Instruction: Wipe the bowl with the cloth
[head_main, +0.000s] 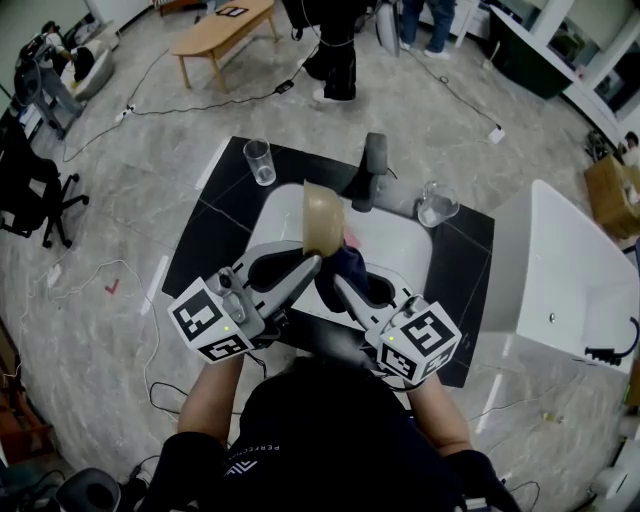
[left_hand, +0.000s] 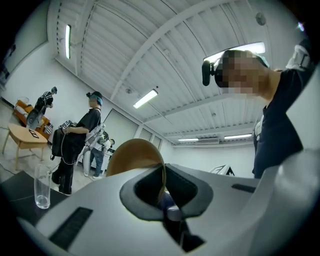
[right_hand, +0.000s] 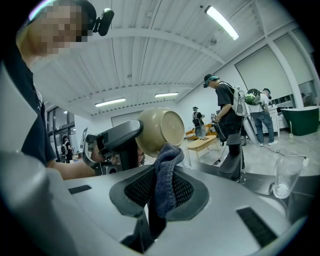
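Note:
A tan bowl (head_main: 323, 219) hangs tipped on its side above the white sink (head_main: 400, 250). My left gripper (head_main: 312, 262) is shut on its rim; in the left gripper view the thin rim (left_hand: 161, 176) runs between the jaws. In the right gripper view the bowl (right_hand: 161, 131) shows its underside, held by the left gripper (right_hand: 120, 137). My right gripper (head_main: 338, 282) is shut on a dark blue cloth (head_main: 343, 268), whose bunched top (right_hand: 166, 167) touches the bowl's lower outer side.
A black faucet (head_main: 371, 168) stands behind the sink. One drinking glass (head_main: 260, 161) stands on the black counter at the back left, another (head_main: 437, 204) at the back right. People stand beyond the counter, and a low wooden table (head_main: 220, 32) is farther off.

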